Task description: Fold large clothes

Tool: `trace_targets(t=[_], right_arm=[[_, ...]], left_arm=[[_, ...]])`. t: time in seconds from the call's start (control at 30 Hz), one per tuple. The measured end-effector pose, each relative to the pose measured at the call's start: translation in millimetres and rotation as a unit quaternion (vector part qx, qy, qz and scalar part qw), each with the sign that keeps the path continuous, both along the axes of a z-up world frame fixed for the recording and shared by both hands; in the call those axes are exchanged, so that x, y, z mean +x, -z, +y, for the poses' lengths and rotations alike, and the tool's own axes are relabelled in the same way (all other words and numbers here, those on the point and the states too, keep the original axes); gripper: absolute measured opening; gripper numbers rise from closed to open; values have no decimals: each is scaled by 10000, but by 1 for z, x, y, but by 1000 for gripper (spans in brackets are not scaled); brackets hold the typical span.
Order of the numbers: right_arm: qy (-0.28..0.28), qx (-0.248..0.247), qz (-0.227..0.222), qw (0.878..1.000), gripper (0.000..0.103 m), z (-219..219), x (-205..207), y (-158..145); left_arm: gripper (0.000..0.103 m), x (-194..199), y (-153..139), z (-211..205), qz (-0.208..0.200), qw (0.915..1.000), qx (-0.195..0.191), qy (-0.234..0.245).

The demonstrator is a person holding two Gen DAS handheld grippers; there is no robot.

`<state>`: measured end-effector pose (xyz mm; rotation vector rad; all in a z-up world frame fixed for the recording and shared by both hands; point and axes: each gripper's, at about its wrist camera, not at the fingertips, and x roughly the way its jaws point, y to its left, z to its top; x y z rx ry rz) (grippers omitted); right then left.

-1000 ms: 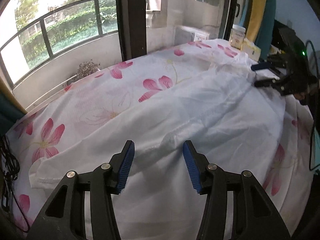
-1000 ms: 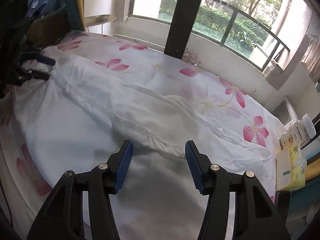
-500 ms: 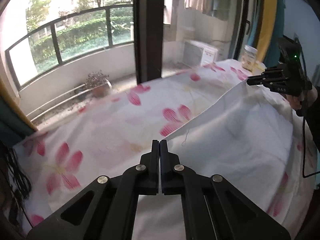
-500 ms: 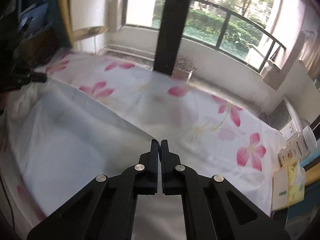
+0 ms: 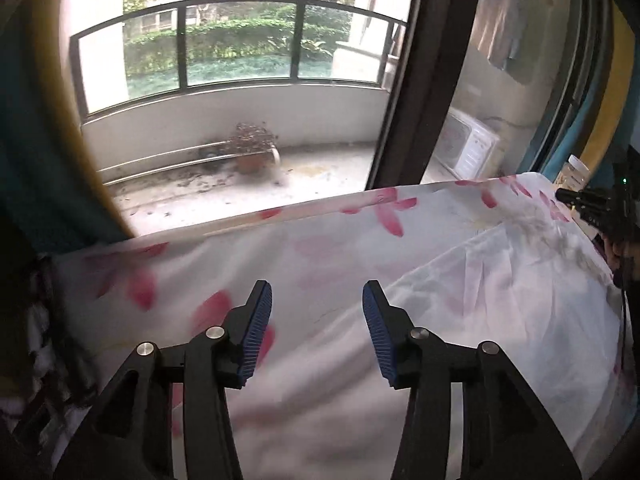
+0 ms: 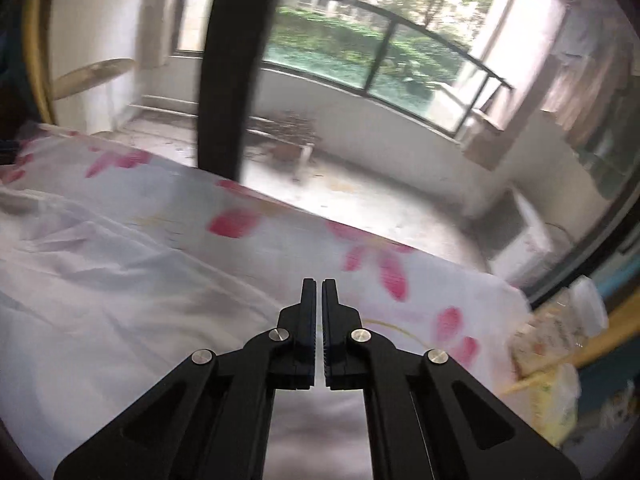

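A large white garment lies folded over on a bed covered with a white sheet with pink flowers. My left gripper is open and empty above the garment's near-left part. My right gripper has its jaws nearly closed at the garment's right edge, with a thin slit between the pads; whether cloth is pinched between them I cannot tell. The right gripper also shows at the far right of the left wrist view.
A dark window post and a balcony with a potted plant lie beyond the bed's far edge. A jar and a yellow tissue pack stand by the bed's right end. A teal curtain hangs at left.
My left gripper has opened and let go of the garment. Both grippers have carried the garment's edge over toward the far side. The right gripper stays closed.
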<state>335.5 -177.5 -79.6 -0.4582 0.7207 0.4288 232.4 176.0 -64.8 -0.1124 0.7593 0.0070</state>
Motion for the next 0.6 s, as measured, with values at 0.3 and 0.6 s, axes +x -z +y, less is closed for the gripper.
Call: trace_targets(t=[0.3, 0.6], right_arm=[[520, -12, 263, 9983, 9, -69, -29, 0], [1002, 173, 932, 9904, 60, -119, -45, 39]], left_arm=[[63, -59, 20, 22, 456, 9980, 217, -383], [4, -68, 44, 44, 502, 9943, -257, -907]])
